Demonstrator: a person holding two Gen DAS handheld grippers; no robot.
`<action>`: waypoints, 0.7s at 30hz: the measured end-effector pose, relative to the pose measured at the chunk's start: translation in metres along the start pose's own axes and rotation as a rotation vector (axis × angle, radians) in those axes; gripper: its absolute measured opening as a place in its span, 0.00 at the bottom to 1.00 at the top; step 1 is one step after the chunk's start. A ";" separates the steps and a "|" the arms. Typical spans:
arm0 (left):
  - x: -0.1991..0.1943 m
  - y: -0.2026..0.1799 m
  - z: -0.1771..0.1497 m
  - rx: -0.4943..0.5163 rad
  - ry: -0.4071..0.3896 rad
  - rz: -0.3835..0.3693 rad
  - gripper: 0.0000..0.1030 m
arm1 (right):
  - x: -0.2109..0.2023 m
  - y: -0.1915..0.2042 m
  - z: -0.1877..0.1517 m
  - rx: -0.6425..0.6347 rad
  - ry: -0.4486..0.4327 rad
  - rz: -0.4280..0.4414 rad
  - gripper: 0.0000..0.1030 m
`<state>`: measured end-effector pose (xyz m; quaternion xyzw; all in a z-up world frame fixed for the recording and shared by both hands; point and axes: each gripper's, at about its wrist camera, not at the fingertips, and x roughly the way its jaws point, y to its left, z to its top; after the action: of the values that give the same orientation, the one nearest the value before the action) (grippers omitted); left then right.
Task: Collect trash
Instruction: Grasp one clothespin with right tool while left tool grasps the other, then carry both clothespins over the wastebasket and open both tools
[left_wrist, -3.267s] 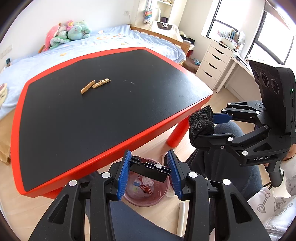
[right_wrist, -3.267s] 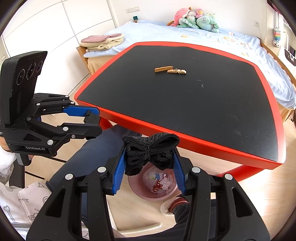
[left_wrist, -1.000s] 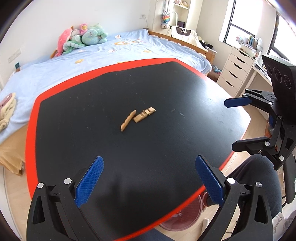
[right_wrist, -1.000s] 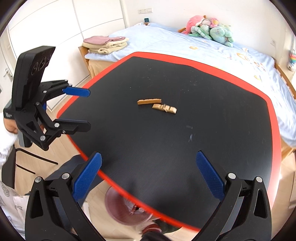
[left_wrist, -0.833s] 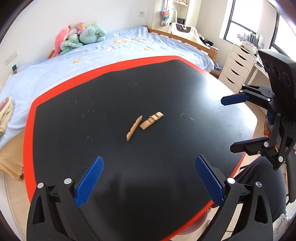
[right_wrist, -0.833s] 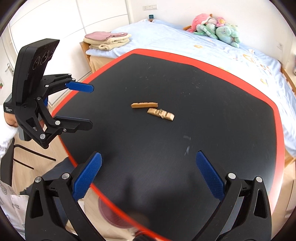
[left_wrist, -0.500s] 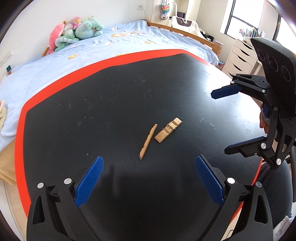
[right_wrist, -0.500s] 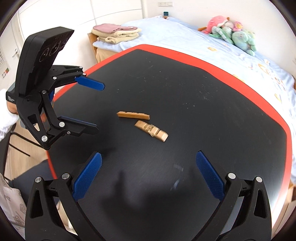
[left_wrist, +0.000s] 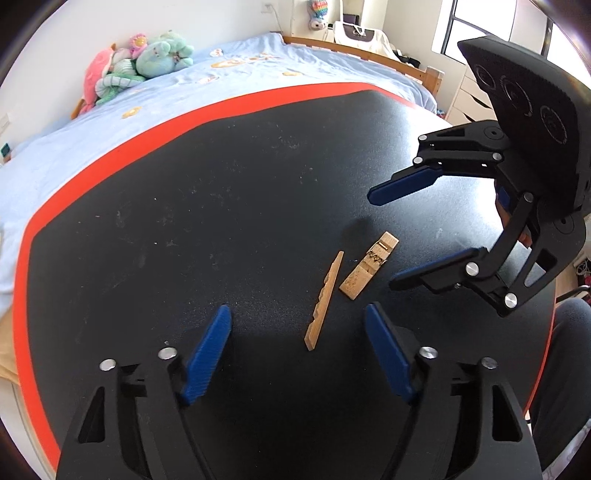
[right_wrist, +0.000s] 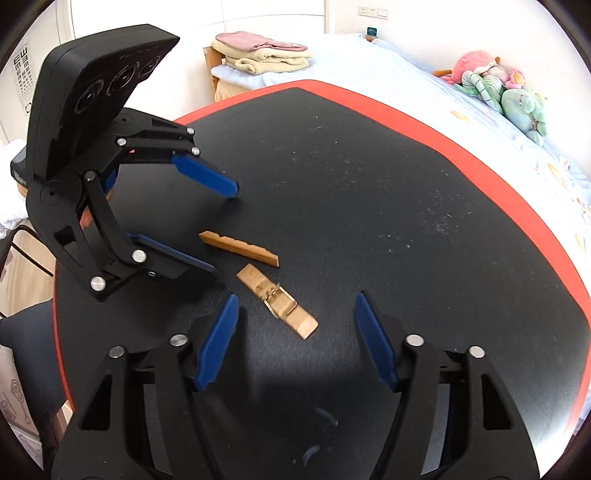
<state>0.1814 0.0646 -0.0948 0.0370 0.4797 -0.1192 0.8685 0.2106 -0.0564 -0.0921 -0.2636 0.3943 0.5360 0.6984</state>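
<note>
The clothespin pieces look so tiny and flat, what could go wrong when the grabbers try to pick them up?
The plain wooden half and the half with the metal spring lie flat on the black table, so fingers may slide over them or flick them away. The left gripper and right gripper are both open and close together, so they might bump.

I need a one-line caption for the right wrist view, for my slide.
Open right gripper over the clothespin half with spring, open left gripper beside the bare half.
</note>
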 end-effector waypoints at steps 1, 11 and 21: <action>0.000 0.000 0.000 0.004 -0.007 0.004 0.64 | 0.002 0.000 0.000 -0.005 -0.003 0.010 0.57; -0.005 -0.001 -0.003 0.009 -0.026 0.040 0.12 | 0.004 0.013 0.002 -0.043 -0.001 0.017 0.13; -0.016 -0.002 -0.006 -0.064 -0.015 0.028 0.04 | -0.008 0.020 -0.007 0.105 0.009 -0.038 0.13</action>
<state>0.1677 0.0664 -0.0847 0.0150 0.4760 -0.0920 0.8745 0.1886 -0.0608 -0.0883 -0.2365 0.4196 0.5000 0.7197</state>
